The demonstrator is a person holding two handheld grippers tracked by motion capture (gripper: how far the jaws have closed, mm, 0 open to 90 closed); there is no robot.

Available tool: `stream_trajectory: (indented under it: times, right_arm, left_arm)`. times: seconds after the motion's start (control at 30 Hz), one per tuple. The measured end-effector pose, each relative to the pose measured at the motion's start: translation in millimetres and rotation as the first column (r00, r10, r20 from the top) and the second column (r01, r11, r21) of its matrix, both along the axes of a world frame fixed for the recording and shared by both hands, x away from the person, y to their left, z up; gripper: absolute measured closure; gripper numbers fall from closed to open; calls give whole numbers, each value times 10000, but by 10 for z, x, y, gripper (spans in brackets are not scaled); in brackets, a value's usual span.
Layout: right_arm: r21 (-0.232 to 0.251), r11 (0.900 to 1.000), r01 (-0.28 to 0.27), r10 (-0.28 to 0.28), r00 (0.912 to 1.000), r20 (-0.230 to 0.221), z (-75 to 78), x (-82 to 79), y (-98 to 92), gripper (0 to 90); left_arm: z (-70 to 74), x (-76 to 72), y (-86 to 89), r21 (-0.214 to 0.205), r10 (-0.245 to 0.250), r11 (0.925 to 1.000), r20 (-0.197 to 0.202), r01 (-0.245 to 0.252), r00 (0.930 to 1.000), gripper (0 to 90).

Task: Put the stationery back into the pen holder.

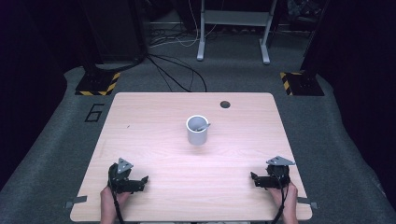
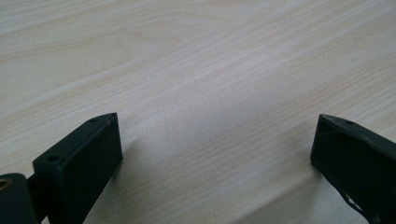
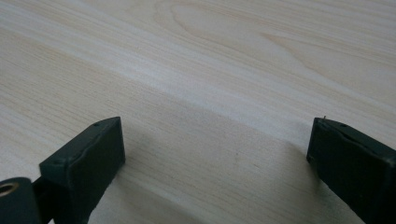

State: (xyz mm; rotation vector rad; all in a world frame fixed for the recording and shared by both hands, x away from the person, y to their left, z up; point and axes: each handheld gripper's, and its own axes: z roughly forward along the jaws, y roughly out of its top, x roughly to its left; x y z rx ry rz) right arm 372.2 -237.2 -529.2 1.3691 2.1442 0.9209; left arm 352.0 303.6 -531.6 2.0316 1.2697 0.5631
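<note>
So the cup (image 1: 197,130) sits pretty much dead center of the table (image 1: 154,154), with a small grey thing, maybe a spoon (image 1: 202,126), leaning inside and poking over the rim toward 2 o'clock. Both grippers are parked at the near edge, well apart from it: the left gripper (image 1: 140,182) down at about 7 o'clock from the cup, the right gripper (image 1: 256,179) at about 5 o'clock, each pointing inward. Jaws on both stand wide apart with nothing between them, just bare wood in the left gripper view (image 2: 212,140) and the right gripper view (image 3: 215,140). The cup looks like a plain smooth cylinder, white-grey, probably plastic or ceramic, can't tell which. My guess is it's light and stiff, with a slick wall, so squeezing it across the full width might let it slip or skid; pinching the rim at 9 o'clock, away from the spoon, seems safer. The spoon looks thin and hard, probably rattles and tips easily, so I'd grab its exposed end. The table is pale wood-grain laminate, matte, with rounded corners and a dark cable hole (image 1: 225,104) near the far edge at about 1 o'clock.
</note>
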Motion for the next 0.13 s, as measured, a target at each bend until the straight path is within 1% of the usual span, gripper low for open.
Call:
stream_trajectory:
  times: [0.03,0.07,0.13]
  right_arm:
    - [88,9999,55,-54,9999,-119,1,-4,5,24]
    - [30,10000,-33,33,10000,-39,-4,4,-3,20]
    - [-6,10000,-46,46,9999,-129,0,3,-1,18]
  left_arm:
    - [0,0,0,1,0,10000,0,0,10000,21]
    - [0,0,0,-2,2,10000,0,-2,10000,21]
    - [8,0,1,4,-15,10000,-118,15,9999,20]
